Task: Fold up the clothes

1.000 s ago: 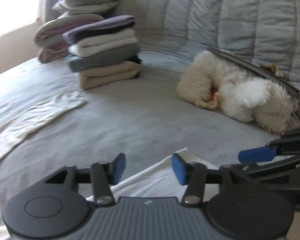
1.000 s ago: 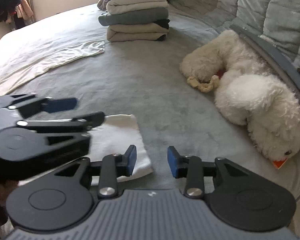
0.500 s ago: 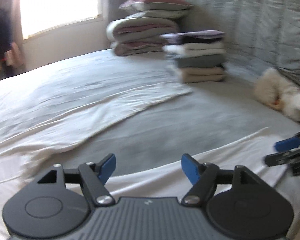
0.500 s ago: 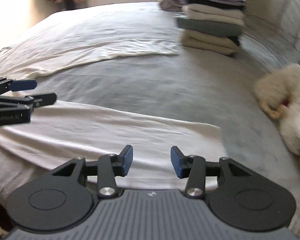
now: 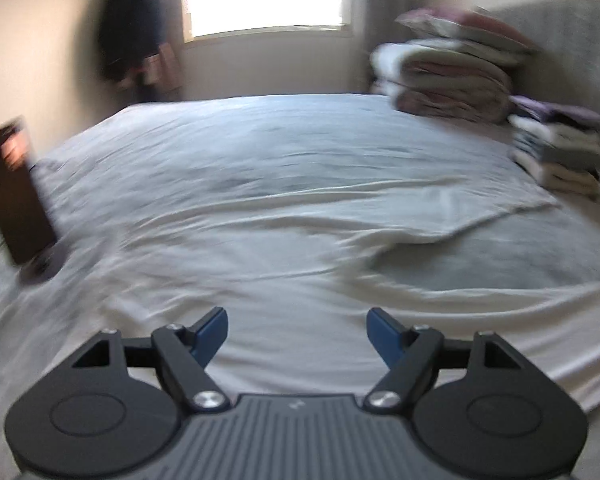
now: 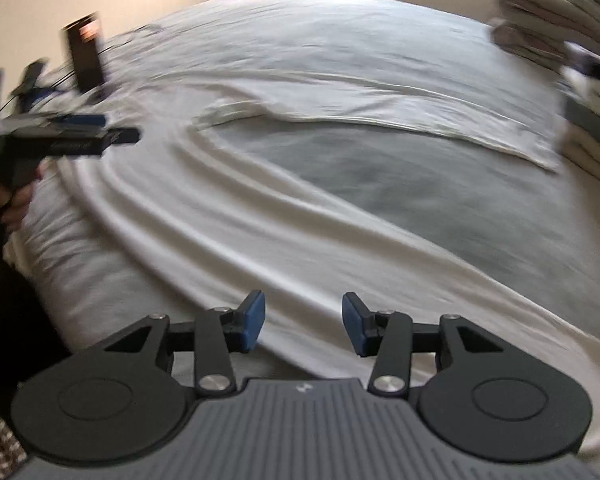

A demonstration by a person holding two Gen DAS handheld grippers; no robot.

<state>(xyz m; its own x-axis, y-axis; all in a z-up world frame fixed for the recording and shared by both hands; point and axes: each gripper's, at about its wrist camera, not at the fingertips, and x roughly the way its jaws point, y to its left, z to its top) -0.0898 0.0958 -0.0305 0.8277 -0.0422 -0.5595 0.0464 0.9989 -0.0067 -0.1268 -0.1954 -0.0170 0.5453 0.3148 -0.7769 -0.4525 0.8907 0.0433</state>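
Left wrist view looks across a wide bed (image 5: 300, 148) under a grey cover, blurred throughout. On it lies a long white garment (image 5: 284, 248), spread out and wrinkled; it runs from under the fingers of the left gripper (image 5: 296, 330) away ahead and to the right, ending in a straight hem. In the right wrist view the same garment (image 6: 228, 224) bends in long soft folds ahead of and below the right gripper (image 6: 303, 326), with bare grey cover showing inside the curve. Far ahead to the right of the left fingers sits a heap of pillows (image 5: 448, 72), and nearer a stack of folded clothes (image 5: 560, 148). Both grippers stand with fingers spread apart, holding nothing.
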